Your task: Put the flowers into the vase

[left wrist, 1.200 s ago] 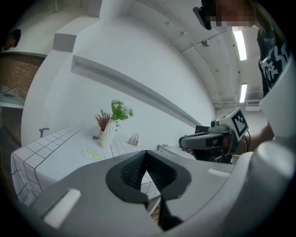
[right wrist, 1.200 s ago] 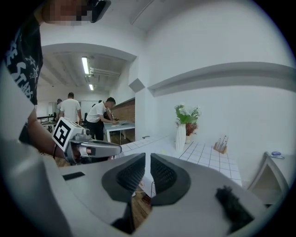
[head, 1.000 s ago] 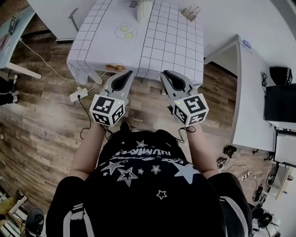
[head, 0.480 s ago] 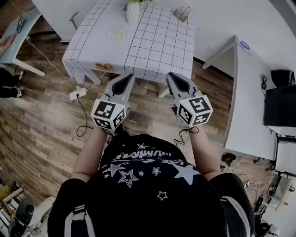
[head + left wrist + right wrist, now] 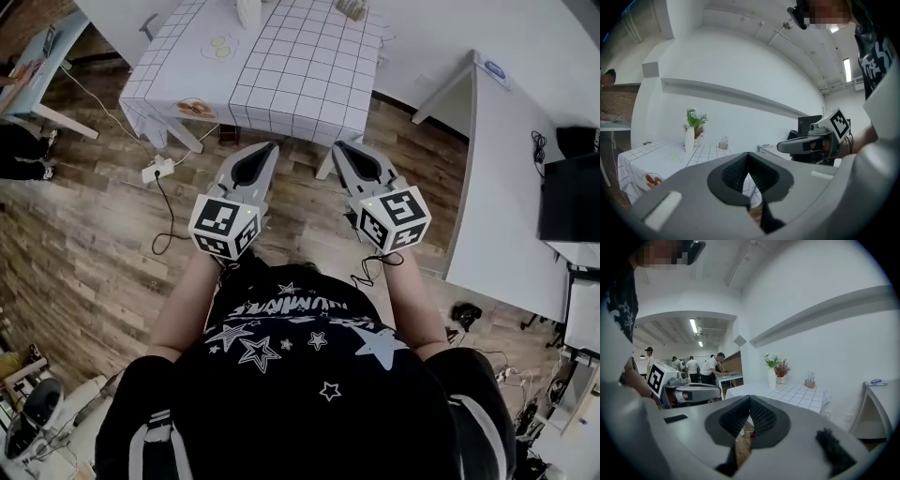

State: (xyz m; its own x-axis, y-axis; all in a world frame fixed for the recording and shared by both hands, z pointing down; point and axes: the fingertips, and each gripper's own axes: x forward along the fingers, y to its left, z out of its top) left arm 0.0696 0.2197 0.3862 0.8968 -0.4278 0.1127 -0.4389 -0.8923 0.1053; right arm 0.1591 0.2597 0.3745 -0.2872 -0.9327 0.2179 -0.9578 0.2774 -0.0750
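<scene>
A white vase [image 5: 689,139] with green and white flowers [image 5: 695,119] stands on the far side of the grid-patterned table [image 5: 281,66]. In the right gripper view the vase [image 5: 772,378] has a small pot of red flowers [image 5: 782,369] beside it. My left gripper [image 5: 265,148] and right gripper [image 5: 342,148] hover side by side over the wooden floor, well short of the table. Both are shut and hold nothing. The right jaws have just been closing with nothing between them.
A white desk [image 5: 506,169] with a black monitor [image 5: 570,197] runs along the right. A power strip [image 5: 155,172] and its cable lie on the floor at the left. Several people [image 5: 710,366] stand at a table in the background.
The table has slid up and away in the head view as both grippers drew back from it. The right jaws closed from a slight gap.
</scene>
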